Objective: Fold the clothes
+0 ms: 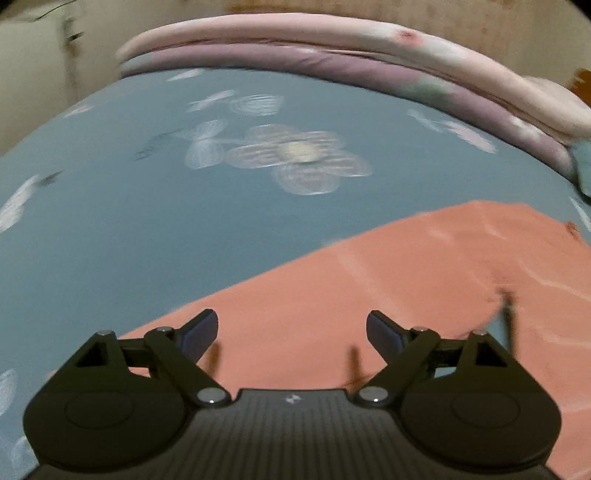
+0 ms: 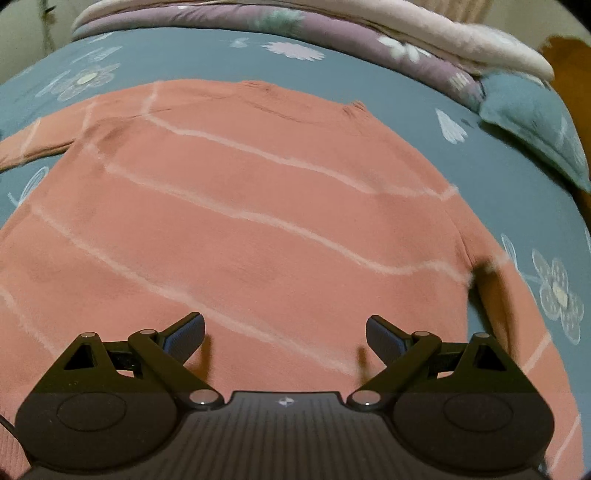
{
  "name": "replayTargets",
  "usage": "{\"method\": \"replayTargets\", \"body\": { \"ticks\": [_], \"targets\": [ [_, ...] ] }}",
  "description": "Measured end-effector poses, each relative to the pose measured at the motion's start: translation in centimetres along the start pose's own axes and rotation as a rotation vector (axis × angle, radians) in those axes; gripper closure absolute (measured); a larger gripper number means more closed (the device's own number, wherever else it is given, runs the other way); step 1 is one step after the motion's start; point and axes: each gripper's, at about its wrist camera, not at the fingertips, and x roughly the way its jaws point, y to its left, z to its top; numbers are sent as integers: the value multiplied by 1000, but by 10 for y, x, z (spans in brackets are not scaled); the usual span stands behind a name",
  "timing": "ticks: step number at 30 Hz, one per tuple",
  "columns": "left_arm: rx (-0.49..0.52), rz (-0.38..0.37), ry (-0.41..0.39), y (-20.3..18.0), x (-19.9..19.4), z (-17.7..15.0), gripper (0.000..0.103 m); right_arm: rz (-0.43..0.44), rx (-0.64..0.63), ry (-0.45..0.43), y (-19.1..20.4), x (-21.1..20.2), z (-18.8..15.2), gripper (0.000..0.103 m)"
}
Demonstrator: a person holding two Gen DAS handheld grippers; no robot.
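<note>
A salmon-pink sweater with thin white stripes (image 2: 258,206) lies spread flat on a blue floral bedsheet (image 2: 177,55). In the right wrist view its neckline is at the far side and one sleeve runs off to the left. My right gripper (image 2: 285,334) is open and empty, just above the sweater's lower body. In the left wrist view a plain pink part of the sweater (image 1: 388,280) fills the lower right. My left gripper (image 1: 291,332) is open and empty above that part, near its left edge.
Folded pink and purple quilts (image 1: 332,48) lie along the far edge of the bed, also in the right wrist view (image 2: 332,22). A blue floral pillow (image 2: 532,122) sits at the far right. Bare bedsheet (image 1: 110,221) lies left of the sweater.
</note>
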Motion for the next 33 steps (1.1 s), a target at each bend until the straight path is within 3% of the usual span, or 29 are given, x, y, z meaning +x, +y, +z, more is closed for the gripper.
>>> {"method": "replayTargets", "body": {
  "ticks": [2,4,7,8,13,19,24,27,33],
  "targets": [
    [12,-64,-21,-22,7,7,16,-11,-29,-3,6,0,2,6],
    [75,-42,-39,-25,9,-5,16,-14,-39,-1,9,1,1,6],
    [179,7,-66,-25,11,-26,8,-13,-35,11,6,3,-2,6],
    [138,6,-48,-12,12,-25,3,-16,-32,16,5,3,-4,6],
    [-13,25,16,39,-5,-15,7,-7,7,50,-3,12,-6,6],
    [-39,65,26,55,-3,-18,7,5,-8,35,3,16,3,6],
    [-65,108,40,65,1,-17,1,0,-38,40,5,18,3,6],
    [-103,143,58,64,2,1,8,3,-10,54,1,19,2,6],
    [26,-110,-2,-19,-8,31,7,8,5,58,3,20,-1,6]
  ]
}}
